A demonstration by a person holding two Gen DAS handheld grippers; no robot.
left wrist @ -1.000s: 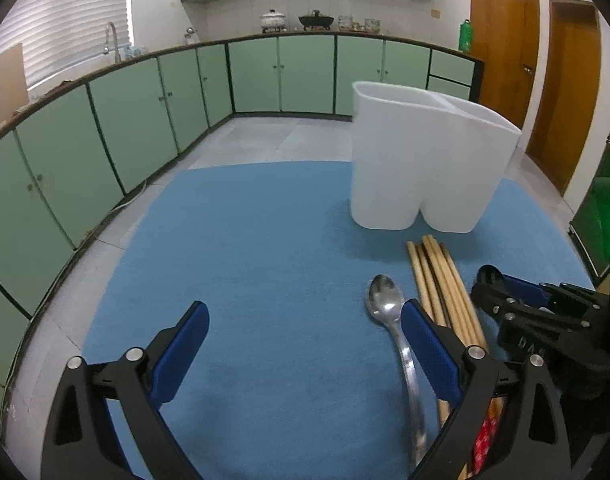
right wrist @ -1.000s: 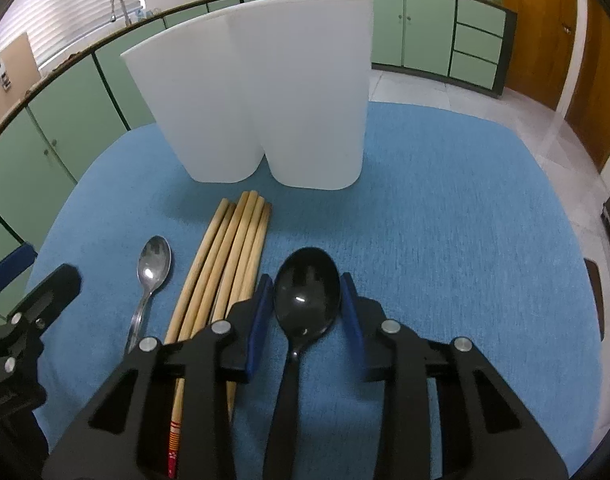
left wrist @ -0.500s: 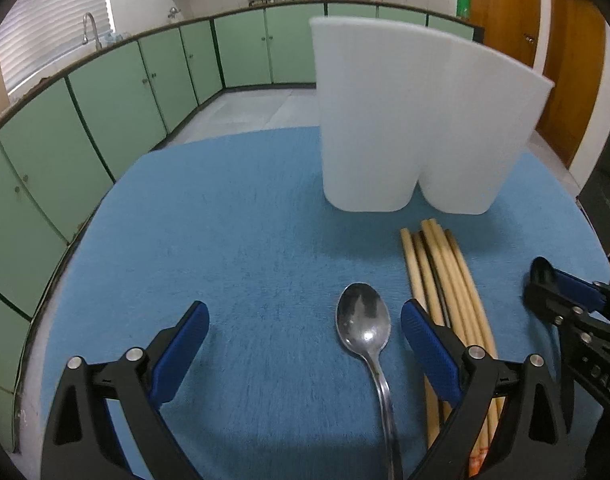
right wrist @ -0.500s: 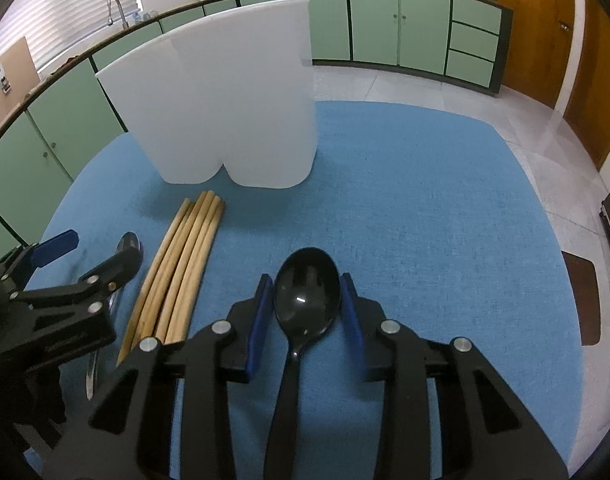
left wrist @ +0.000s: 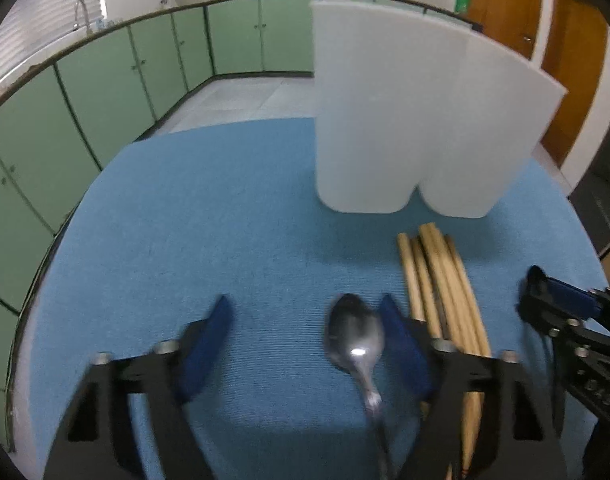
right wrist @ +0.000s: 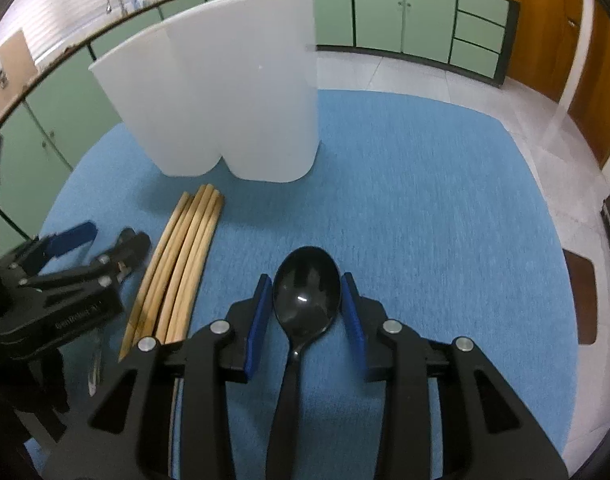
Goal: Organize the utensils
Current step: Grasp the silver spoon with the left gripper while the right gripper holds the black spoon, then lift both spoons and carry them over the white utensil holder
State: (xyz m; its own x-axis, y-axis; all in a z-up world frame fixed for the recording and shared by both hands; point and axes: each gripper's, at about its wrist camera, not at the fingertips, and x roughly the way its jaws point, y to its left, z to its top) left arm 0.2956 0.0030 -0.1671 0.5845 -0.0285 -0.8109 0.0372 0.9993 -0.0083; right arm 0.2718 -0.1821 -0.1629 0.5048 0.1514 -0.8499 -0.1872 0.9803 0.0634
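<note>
Blue cloth [left wrist: 209, 240] is covering the round table, and a white two-compartment holder [left wrist: 417, 120] is standing toward its far edge, apparently with nothing in it yet, though its inside is hidden from both views. Just in front of the holder a bundle of wooden chopsticks [right wrist: 181, 264] is lying lengthwise. The left gripper [left wrist: 305, 344] is hanging low over the cloth with its jaws spread wide, and the metal spoon [left wrist: 357, 344] is lying between them, its bowl close against the right-hand pad and just beside the chopsticks. The right gripper [right wrist: 307, 316] is carrying a black spoon [right wrist: 307, 292]; its bowl is sitting between the pads with small gaps showing on both sides, and the handle is running back under the body, so I cannot tell whether the pads are actually pinching it.

The step in hand looks like picking up the metal spoon. To do it well, the left gripper should be shifting toward the chopsticks side so the handle is centred, staying low, then closing on the neck without catching the nearest chopstick.
</note>
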